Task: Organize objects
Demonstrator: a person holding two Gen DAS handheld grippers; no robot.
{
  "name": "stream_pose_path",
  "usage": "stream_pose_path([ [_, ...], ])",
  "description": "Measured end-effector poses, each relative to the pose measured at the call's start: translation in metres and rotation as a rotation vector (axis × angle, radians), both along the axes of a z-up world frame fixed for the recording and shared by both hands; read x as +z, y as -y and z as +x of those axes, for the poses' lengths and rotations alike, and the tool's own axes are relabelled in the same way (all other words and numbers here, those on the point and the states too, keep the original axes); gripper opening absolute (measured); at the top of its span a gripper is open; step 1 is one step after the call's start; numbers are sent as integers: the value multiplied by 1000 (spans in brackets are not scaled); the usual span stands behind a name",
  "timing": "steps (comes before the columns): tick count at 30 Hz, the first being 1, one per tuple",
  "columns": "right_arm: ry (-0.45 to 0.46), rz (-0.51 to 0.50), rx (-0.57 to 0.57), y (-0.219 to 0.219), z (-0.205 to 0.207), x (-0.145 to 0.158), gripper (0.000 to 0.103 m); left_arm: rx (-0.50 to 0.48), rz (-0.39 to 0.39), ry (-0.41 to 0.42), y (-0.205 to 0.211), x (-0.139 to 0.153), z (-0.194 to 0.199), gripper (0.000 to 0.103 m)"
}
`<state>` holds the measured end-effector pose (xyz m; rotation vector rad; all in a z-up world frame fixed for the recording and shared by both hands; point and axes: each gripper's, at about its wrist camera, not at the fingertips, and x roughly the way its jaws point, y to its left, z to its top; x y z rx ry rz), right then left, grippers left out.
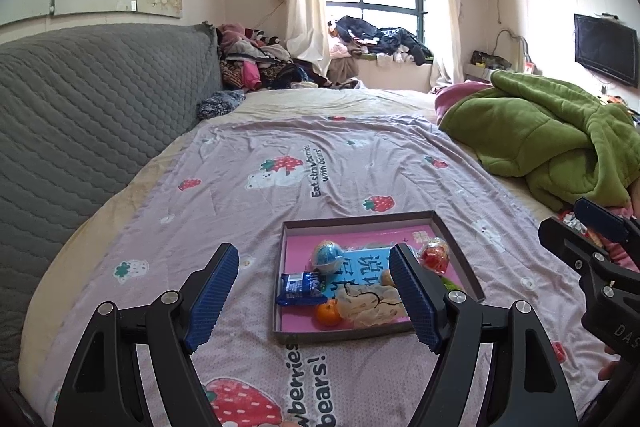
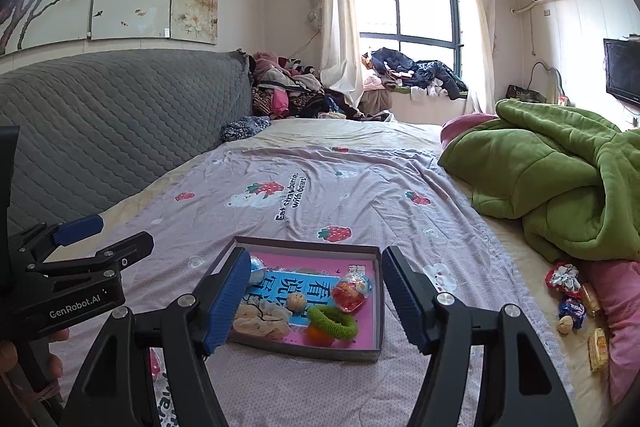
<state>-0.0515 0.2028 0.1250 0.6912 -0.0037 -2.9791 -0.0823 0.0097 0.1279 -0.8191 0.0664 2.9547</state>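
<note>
Both spread, holding nothing: left gripper [image 1: 314, 291], right gripper [image 2: 316, 297]. Box [image 2: 362, 351] dead ahead, part filled. Loose snacks [image 2: 572, 307] at three o'clock: reach right, pinch one wrapper mid-body, lift clear, drop inside the rim.

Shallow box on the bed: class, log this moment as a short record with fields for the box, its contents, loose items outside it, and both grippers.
box: shallow box with pink lining, on the strawberry-print bedsheet
contents: blue booklet, green hair tie, orange, blue snack packet, cream scrunchie, walnut, red-wrapped toy egg, blue toy egg
outside: loose snacks beside the green blanket
left gripper: open, empty
right gripper: open, empty
</note>
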Motion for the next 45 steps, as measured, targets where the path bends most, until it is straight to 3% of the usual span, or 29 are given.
stream_pose_path([
  [11, -15, 13, 12, 3, 12, 8, 67, -7, 3, 4, 3, 5, 14, 79],
  [45, 146, 21, 37, 8, -5, -77, 67, 15, -20, 194, -1, -95, -5, 79],
])
